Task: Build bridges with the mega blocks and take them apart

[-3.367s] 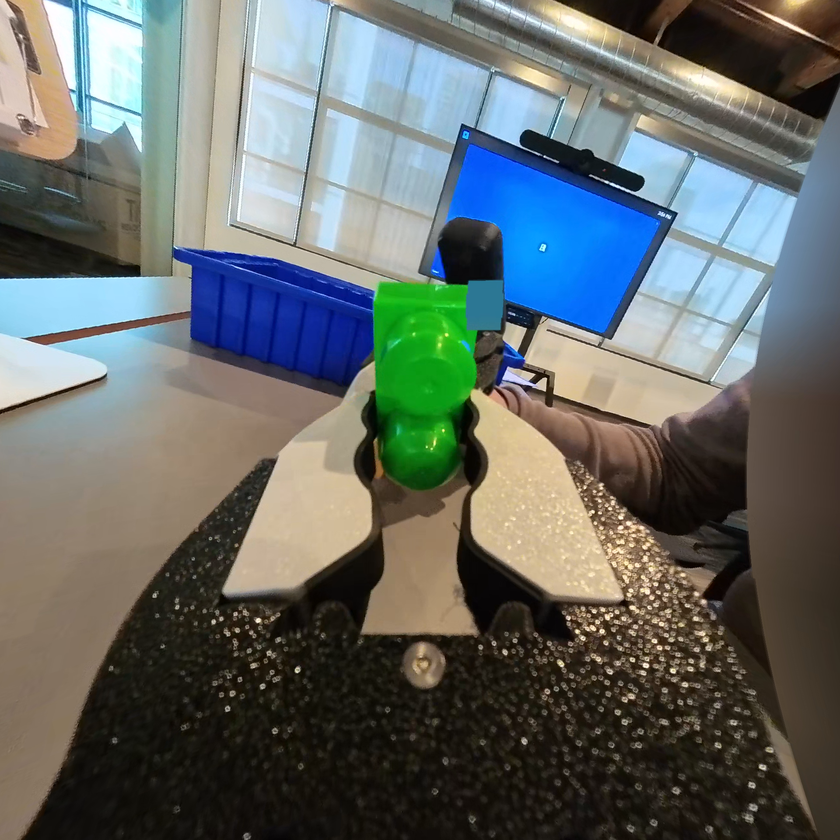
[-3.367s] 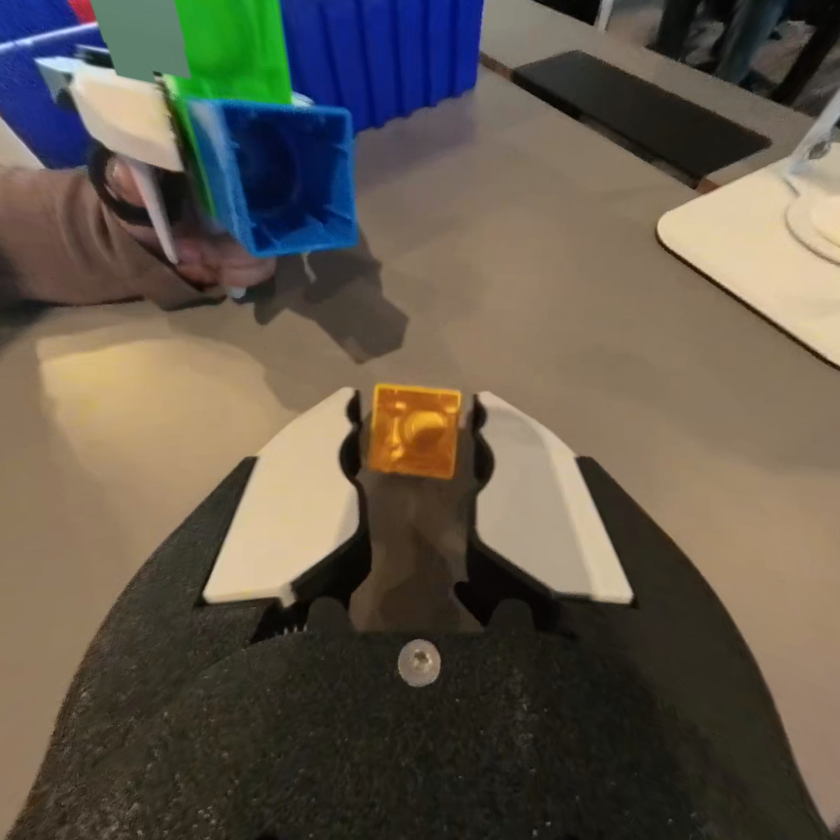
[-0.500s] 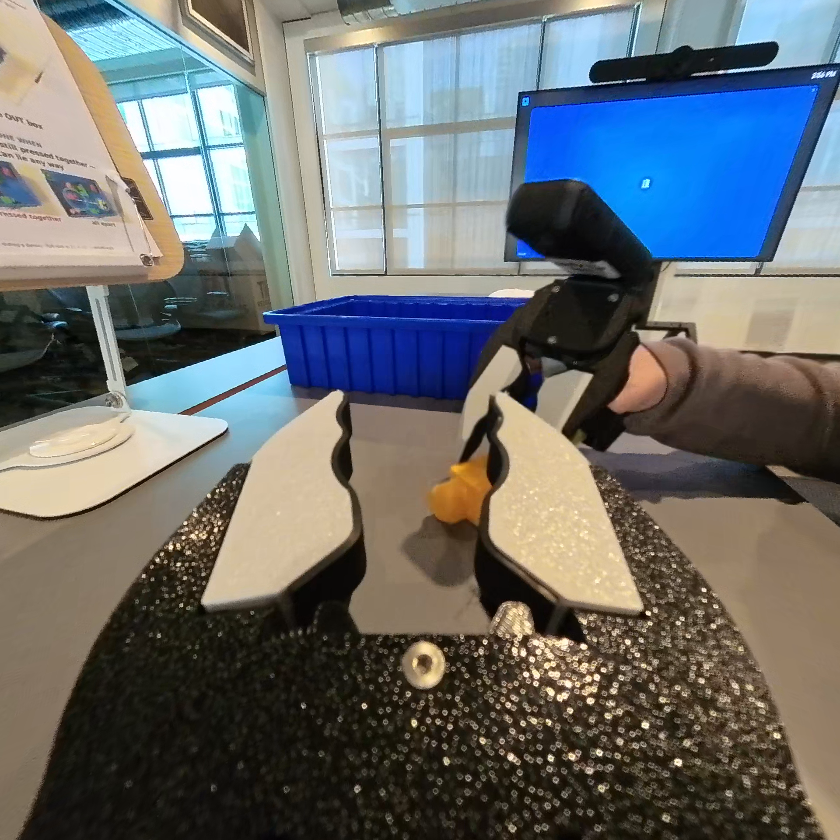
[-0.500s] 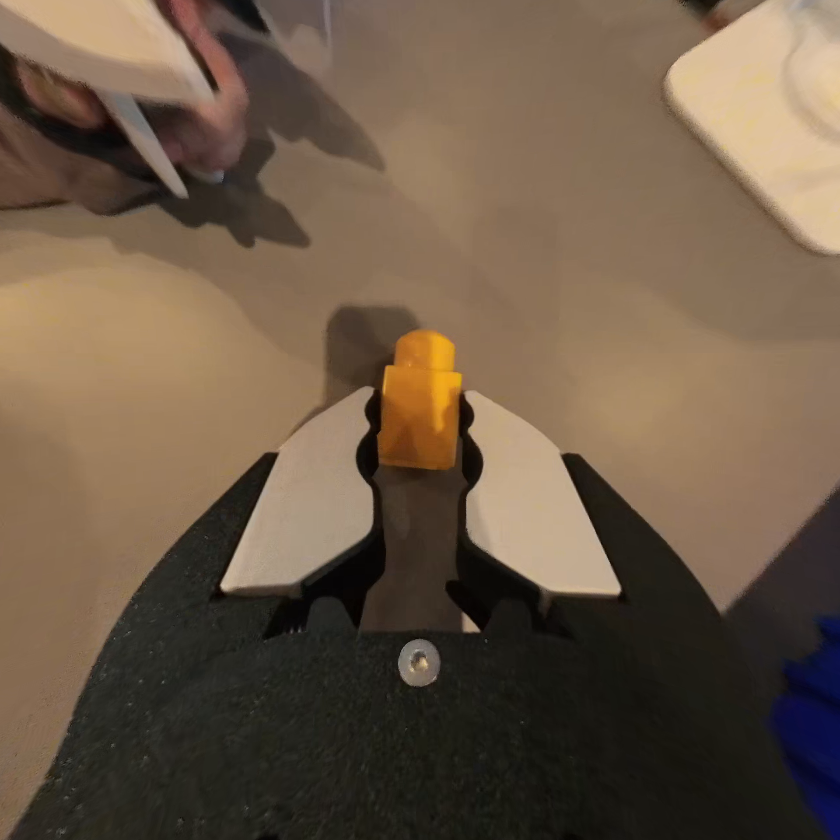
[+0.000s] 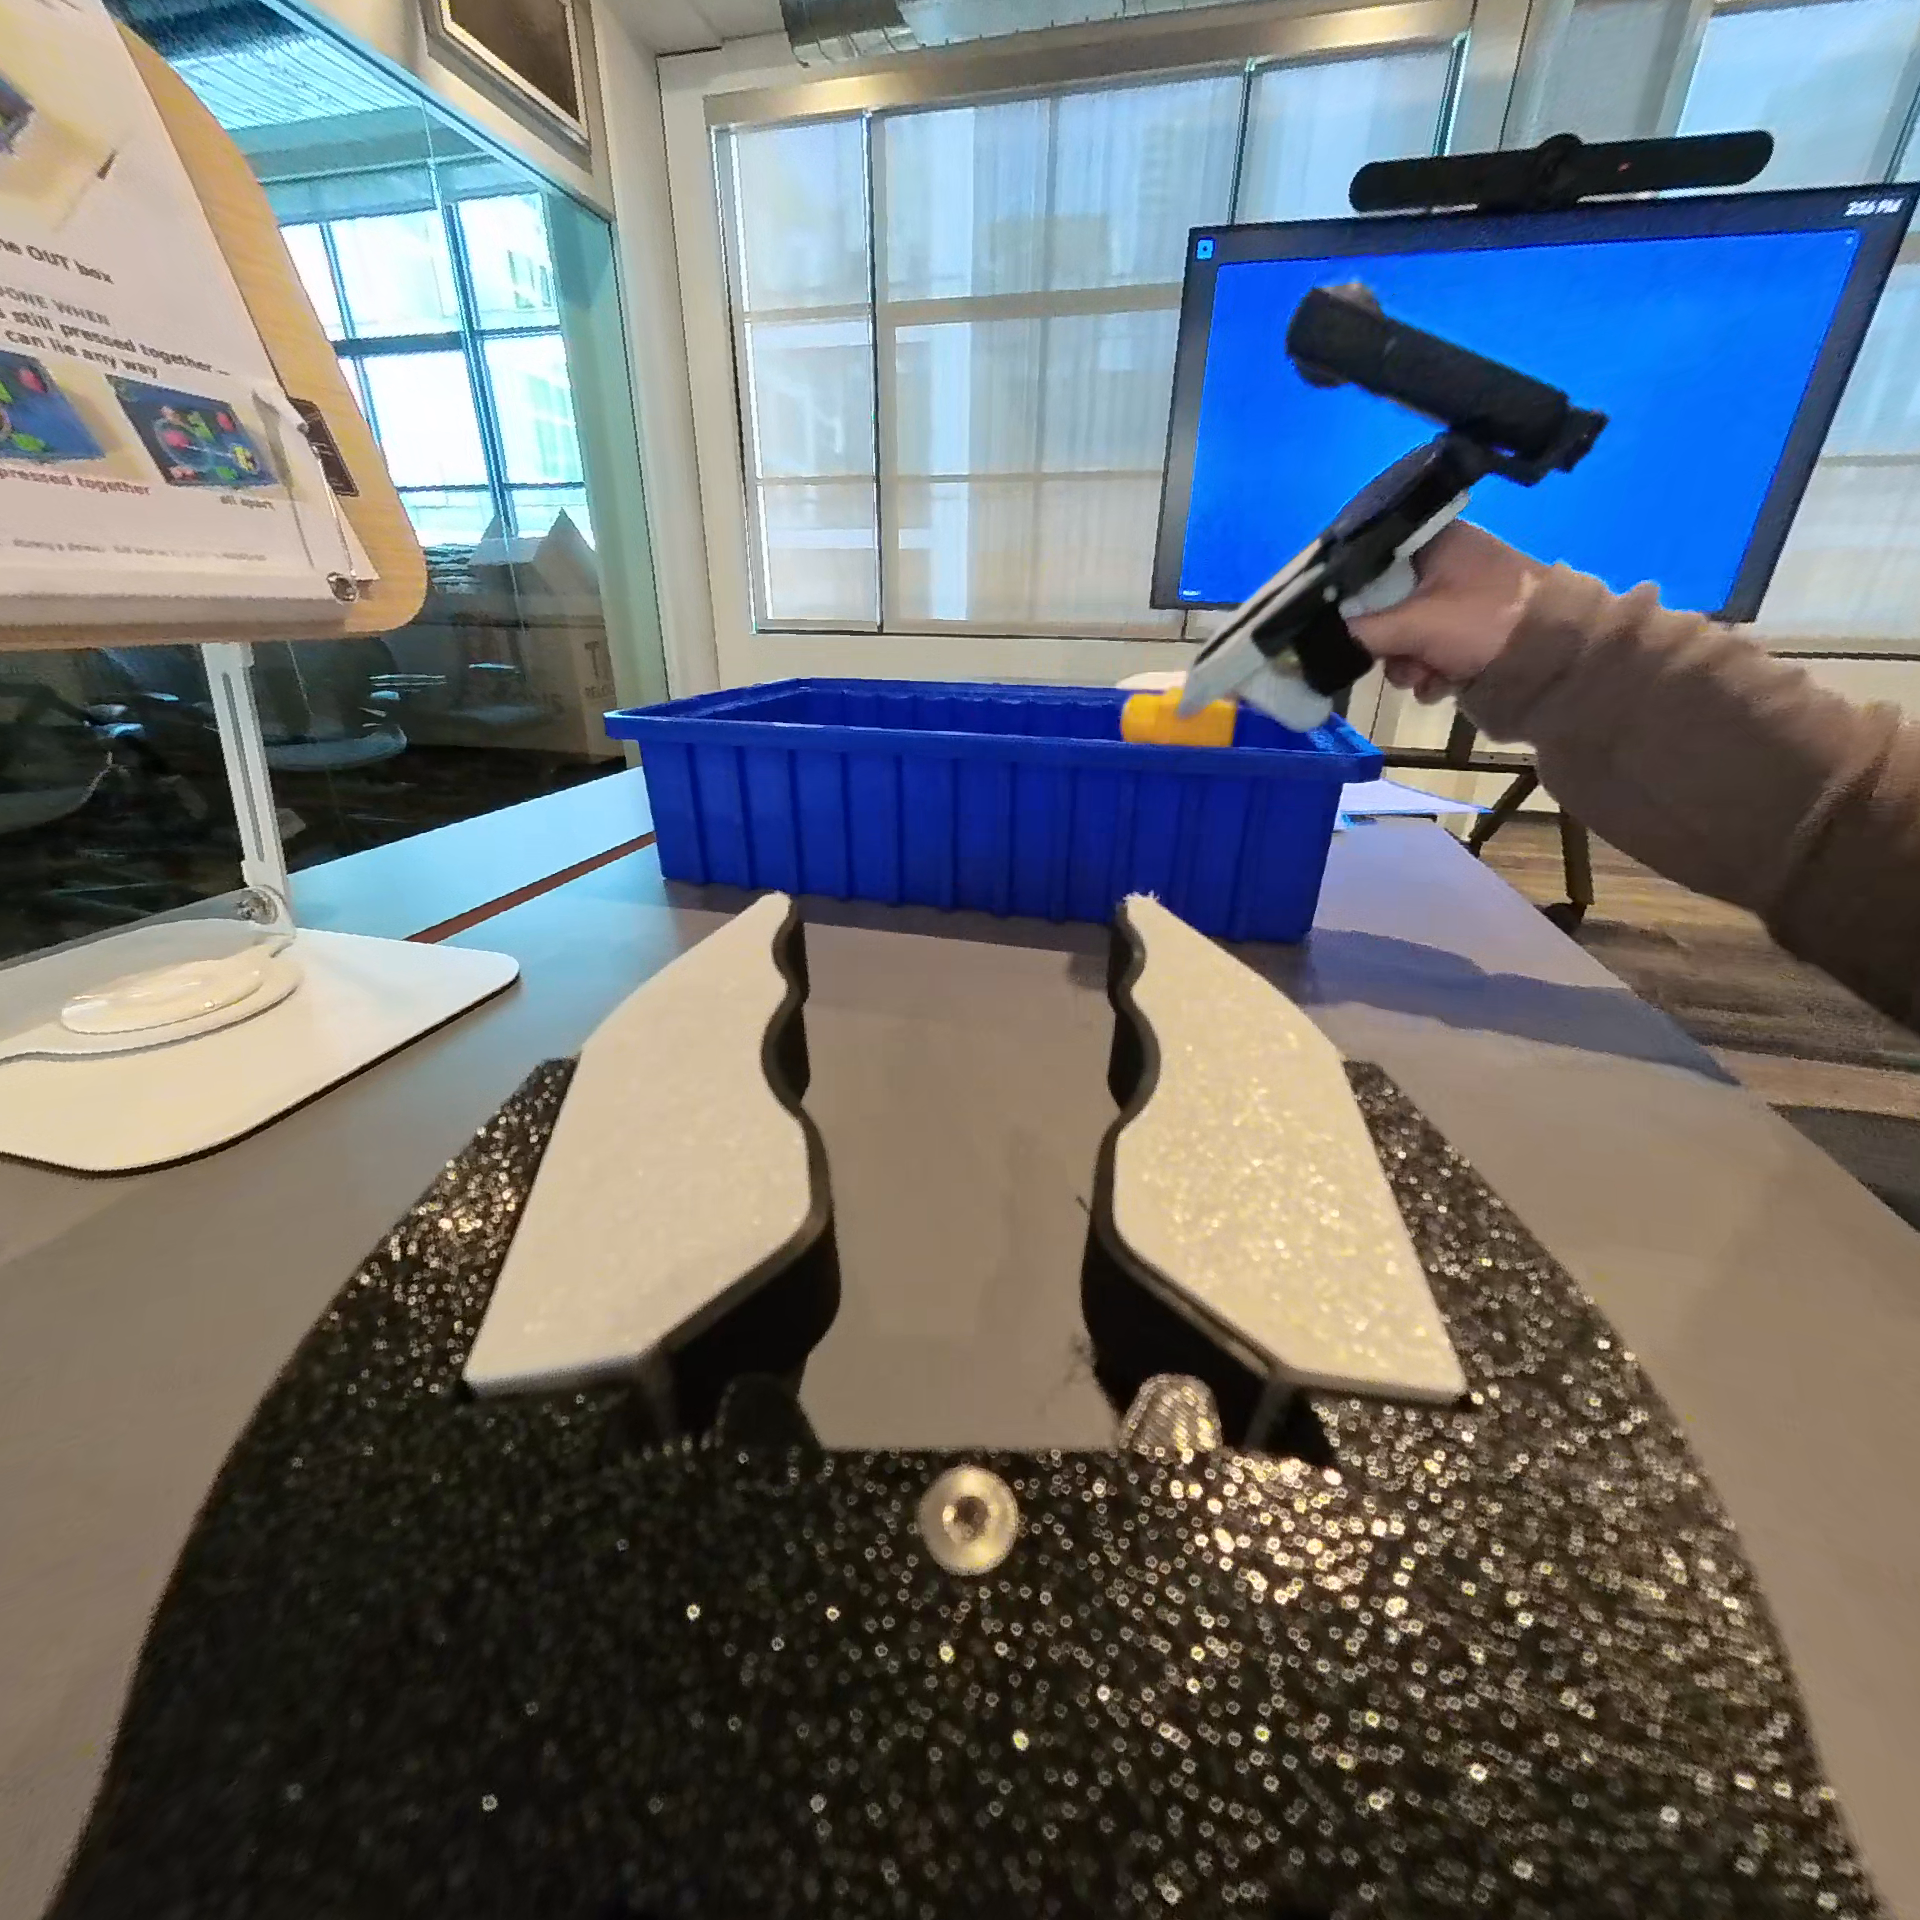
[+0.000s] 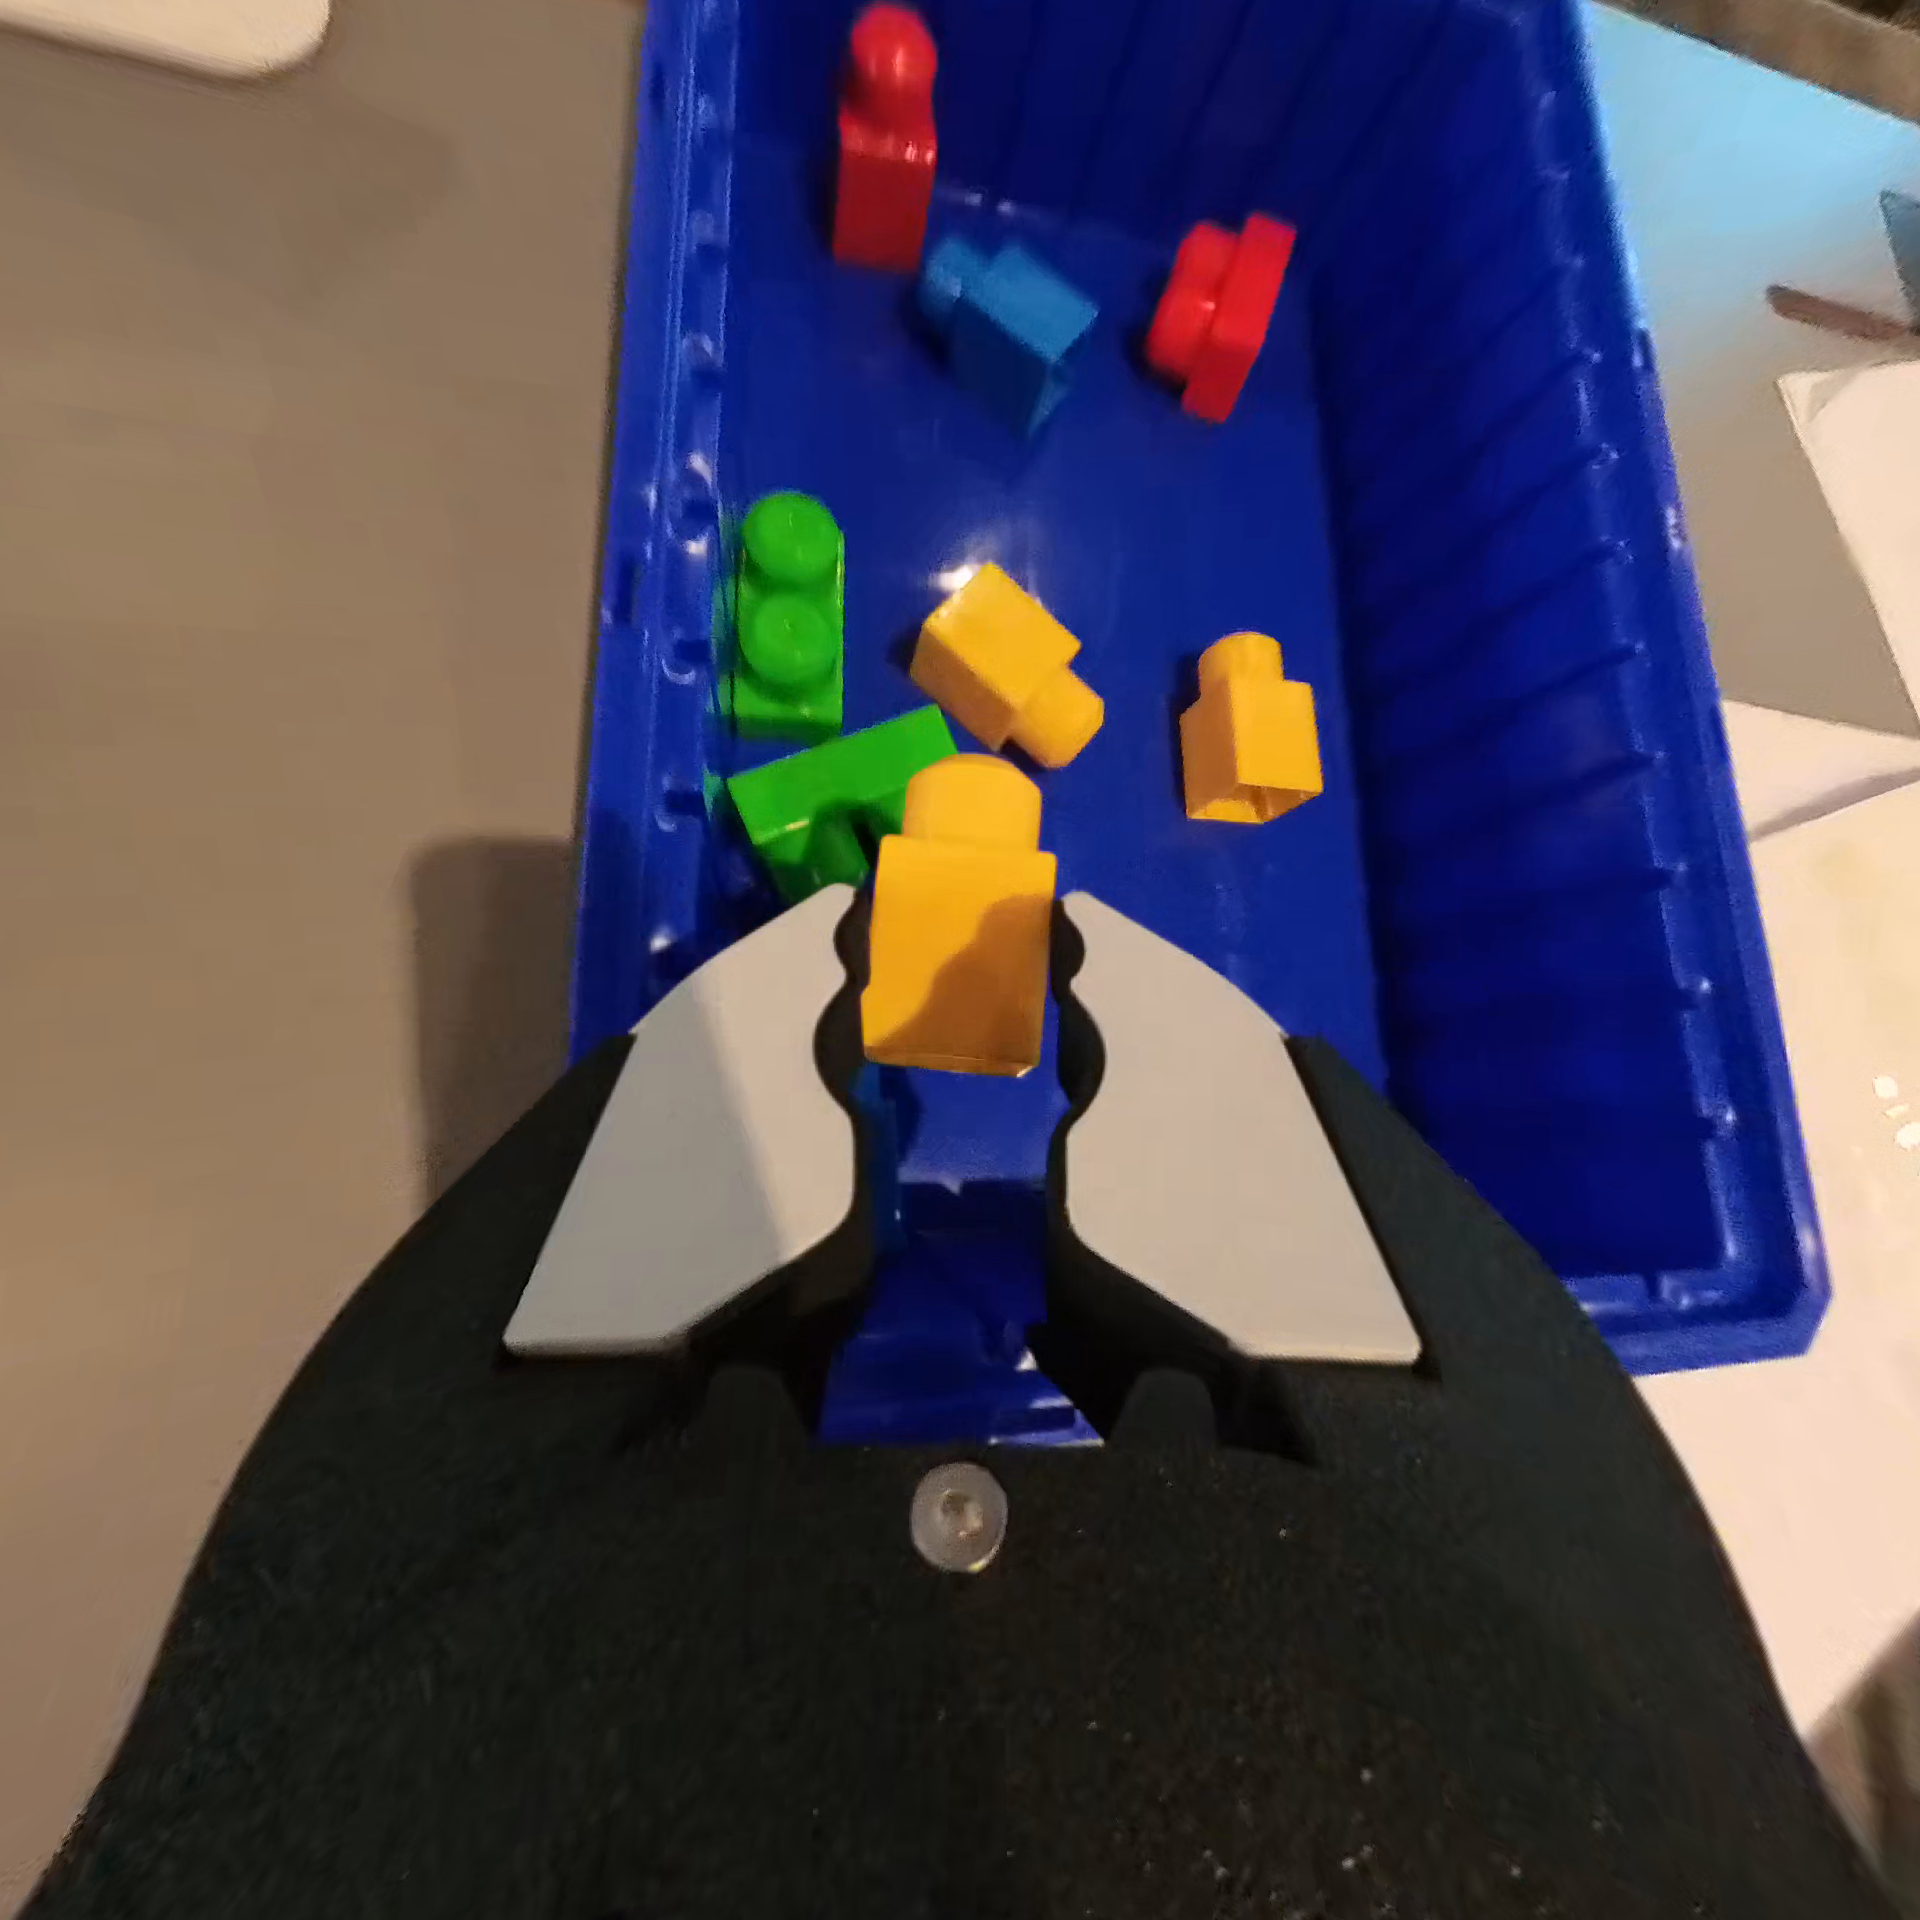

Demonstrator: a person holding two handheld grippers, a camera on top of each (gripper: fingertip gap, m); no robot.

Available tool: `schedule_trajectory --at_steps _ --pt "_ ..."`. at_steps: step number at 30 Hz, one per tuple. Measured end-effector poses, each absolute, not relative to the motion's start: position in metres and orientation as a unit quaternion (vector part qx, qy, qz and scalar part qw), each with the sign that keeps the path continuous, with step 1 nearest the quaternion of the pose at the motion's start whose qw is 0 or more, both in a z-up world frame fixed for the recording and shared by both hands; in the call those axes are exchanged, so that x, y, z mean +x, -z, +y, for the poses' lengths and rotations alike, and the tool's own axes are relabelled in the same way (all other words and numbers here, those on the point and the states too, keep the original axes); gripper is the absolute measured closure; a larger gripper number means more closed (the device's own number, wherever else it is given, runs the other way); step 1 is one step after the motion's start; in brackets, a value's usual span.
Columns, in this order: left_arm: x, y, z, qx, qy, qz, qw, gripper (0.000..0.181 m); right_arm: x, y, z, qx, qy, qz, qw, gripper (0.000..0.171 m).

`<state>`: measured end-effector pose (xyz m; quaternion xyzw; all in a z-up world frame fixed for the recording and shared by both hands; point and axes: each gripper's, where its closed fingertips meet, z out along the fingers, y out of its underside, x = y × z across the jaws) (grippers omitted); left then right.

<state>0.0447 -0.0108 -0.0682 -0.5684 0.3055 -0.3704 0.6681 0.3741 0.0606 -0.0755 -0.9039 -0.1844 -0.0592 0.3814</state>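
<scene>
Holding eight-ish blocks [image 6: 1006, 665] (mixed colours): bin [image 6: 1538, 727]

Bright office room with a grey table [image 5: 1455, 987].
Tall gridded windows [image 5: 966, 364] fill the far wall and let in daylight. A screen [image 5: 1507, 416] glowing blue stands to the right, a black camera bar [image 5: 1558, 171] on top. A glass wall [image 5: 468, 416] runs along the left. A white stand [image 5: 249, 1029] sits on the table's left side, carrying a board [image 5: 187, 416]. Ducts [image 5: 1039, 16] cross the ceiling, and wood floor [image 5: 1704, 956] shows at right.
</scene>
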Motion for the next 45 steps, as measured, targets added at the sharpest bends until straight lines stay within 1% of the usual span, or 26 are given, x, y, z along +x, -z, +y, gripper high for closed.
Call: schedule_trajectory --at_steps 3,5,8,11,14,16,18,21,25,27,30,31,34,36,37,38,39,40,42,45 --pt "0.045 0.069 -0.01 -0.57 0.367 0.305 0.669 0.126 0.368 0.073 0.06 -0.892 0.08 -0.214 0.391 0.121" --pt "0.045 0.069 -0.01 -0.57 0.363 0.304 0.671 0.126 0.346 0.055 0.059 -0.869 0.059 -0.235 0.431 0.108" --pt "0.043 0.068 -0.009 -0.57 0.346 0.304 0.68 0.126 0.289 0.021 0.055 -0.81 0.011 -0.297 0.506 0.116" --pt "0.039 0.06 -0.008 -0.559 0.325 0.296 0.703 0.129 0.223 -0.002 0.047 -0.75 -0.047 -0.368 0.547 0.117" --pt "0.033 0.059 -0.002 -0.568 0.301 0.273 0.716 0.13 0.136 -0.033 0.029 -0.668 -0.18 -0.449 0.565 0.121" --pt "0.032 0.063 0.002 -0.578 0.291 0.267 0.714 0.13 0.067 -0.053 0.007 -0.613 -0.284 -0.512 0.53 0.119" --pt "0.033 0.067 0.004 -0.587 0.286 0.267 0.709 0.13 -0.002 -0.062 -0.011 -0.573 -0.32 -0.587 0.475 0.115" --pt "0.035 0.07 0.003 -0.59 0.279 0.275 0.706 0.131 -0.103 -0.052 -0.014 -0.548 -0.283 -0.687 0.383 0.108" --pt "0.036 0.069 -0.003 -0.586 0.277 0.28 0.708 0.131 -0.215 -0.013 -0.013 -0.543 -0.222 -0.77 0.25 0.103" --pt "0.036 0.07 -0.003 -0.587 0.275 0.283 0.707 0.131 -0.25 0.022 -0.006 -0.542 -0.148 -0.805 0.192 0.103" --pt "0.036 0.071 -0.003 -0.588 0.278 0.282 0.705 0.131 -0.282 0.069 0.016 -0.511 -0.008 -0.845 0.158 0.099" --pt "0.035 0.07 -0.003 -0.588 0.279 0.281 0.705 0.132 -0.292 0.082 0.018 -0.503 0.016 -0.851 0.15 0.095" --pt "0.034 0.071 -0.002 -0.589 0.281 0.279 0.704 0.133 -0.316 0.113 0.008 -0.51 0.022 -0.851 0.121 0.086" --pt "0.035 0.071 -0.003 -0.589 0.283 0.28 0.704 0.133 -0.326 0.128 0.007 -0.505 0.044 -0.854 0.118 0.079" --pt "0.035 0.07 -0.003 -0.589 0.283 0.28 0.703 0.133 -0.328 0.134 0.011 -0.496 0.069 -0.856 0.124 0.086" --pt "0.035 0.07 -0.003 -0.588 0.284 0.281 0.703 0.133 -0.328 0.137 0.014 -0.484 0.093 -0.86 0.133 0.118" --pt "0.035 0.07 -0.003 -0.588 0.285 0.28 0.703 0.133 -0.329 0.136 0.015 -0.469 0.107 -0.865 0.145 0.13" --pt "0.034 0.07 -0.003 -0.587 0.287 0.28 0.703 0.133 -0.327 0.133 0.015 -0.462 0.113 -0.867 0.151 0.134" --pt "0.034 0.07 -0.004 -0.585 0.293 0.279 0.703 0.133 -0.32 0.117 0.004 -0.466 0.076 -0.87 0.146 0.135" --pt "0.035 0.068 -0.005 -0.581 0.306 0.279 0.701 0.132 -0.298 0.066 -0.015 -0.477 -0.03 -0.861 0.173 0.135"
